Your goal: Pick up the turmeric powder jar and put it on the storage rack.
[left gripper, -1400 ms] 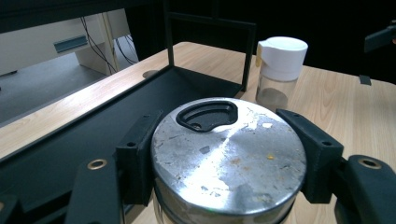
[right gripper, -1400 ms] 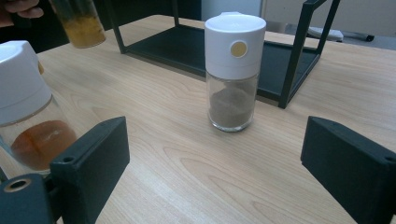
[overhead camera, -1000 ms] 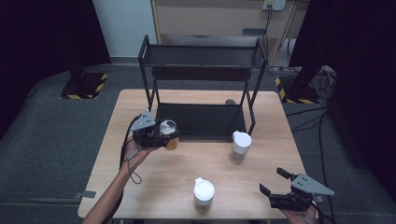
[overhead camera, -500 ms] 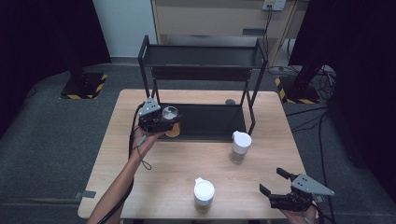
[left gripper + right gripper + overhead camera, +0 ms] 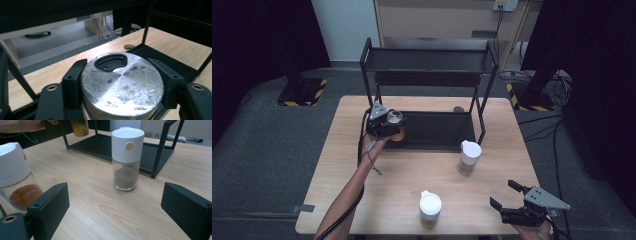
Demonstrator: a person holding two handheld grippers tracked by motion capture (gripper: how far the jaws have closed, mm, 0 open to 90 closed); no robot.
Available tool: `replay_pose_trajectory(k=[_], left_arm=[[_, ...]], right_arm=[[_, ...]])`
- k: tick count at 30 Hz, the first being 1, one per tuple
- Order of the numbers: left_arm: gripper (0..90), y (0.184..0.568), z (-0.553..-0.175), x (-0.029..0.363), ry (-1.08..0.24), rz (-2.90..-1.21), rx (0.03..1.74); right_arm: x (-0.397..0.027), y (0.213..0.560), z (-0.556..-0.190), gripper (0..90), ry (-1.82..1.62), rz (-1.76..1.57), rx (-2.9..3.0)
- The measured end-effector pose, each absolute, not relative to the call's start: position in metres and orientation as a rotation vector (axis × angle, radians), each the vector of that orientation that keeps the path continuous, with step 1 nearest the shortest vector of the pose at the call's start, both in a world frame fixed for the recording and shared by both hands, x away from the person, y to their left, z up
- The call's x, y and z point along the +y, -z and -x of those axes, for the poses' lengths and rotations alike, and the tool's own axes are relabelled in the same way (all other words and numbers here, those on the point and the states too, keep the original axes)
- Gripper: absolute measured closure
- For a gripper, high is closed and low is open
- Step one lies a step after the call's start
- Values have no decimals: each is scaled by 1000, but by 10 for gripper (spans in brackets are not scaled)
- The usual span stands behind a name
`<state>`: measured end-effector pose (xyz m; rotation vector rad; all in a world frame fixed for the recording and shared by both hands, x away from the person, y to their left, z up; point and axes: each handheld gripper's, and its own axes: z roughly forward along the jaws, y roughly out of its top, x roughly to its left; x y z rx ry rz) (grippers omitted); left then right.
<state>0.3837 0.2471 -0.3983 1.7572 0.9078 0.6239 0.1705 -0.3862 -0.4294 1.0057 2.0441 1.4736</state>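
Note:
My left gripper (image 5: 388, 125) is shut on a silver-lidded jar (image 5: 395, 120) of orange powder, held at the left front corner of the black rack's lower shelf (image 5: 437, 131). In the left gripper view the scratched metal lid (image 5: 122, 81) sits clamped between both jaws, above the shelf (image 5: 185, 68). My right gripper (image 5: 507, 195) stands open near the table's front right corner, with nothing between its jaws. A white-capped jar of brown powder (image 5: 469, 157) stands right of the middle of the table. Another white-capped jar (image 5: 430, 208) stands at the front edge.
The black two-tier rack (image 5: 429, 60) fills the back of the wooden table (image 5: 342, 150). In the right gripper view the brown-powder jar (image 5: 126, 157) stands ahead, the other white-capped jar (image 5: 15, 177) is close at left, and the held jar (image 5: 79, 127) hangs far off.
My left gripper has carried the silver-lidded jar away from the person and to the right, up to the rack's lower shelf. The right gripper has stayed where it was.

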Motion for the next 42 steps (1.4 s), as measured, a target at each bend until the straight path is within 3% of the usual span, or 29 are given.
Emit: replay_pose_trajectory(k=[23, 42], left_arm=[[338, 436, -403, 235, -640, -1725, 1005], [338, 445, -404, 234, -636, -1739, 1010]], right_arm=[[-388, 430, -171, 80, -1487, -1011, 2041], [-388, 430, -171, 81, -1489, -1012, 2041]])
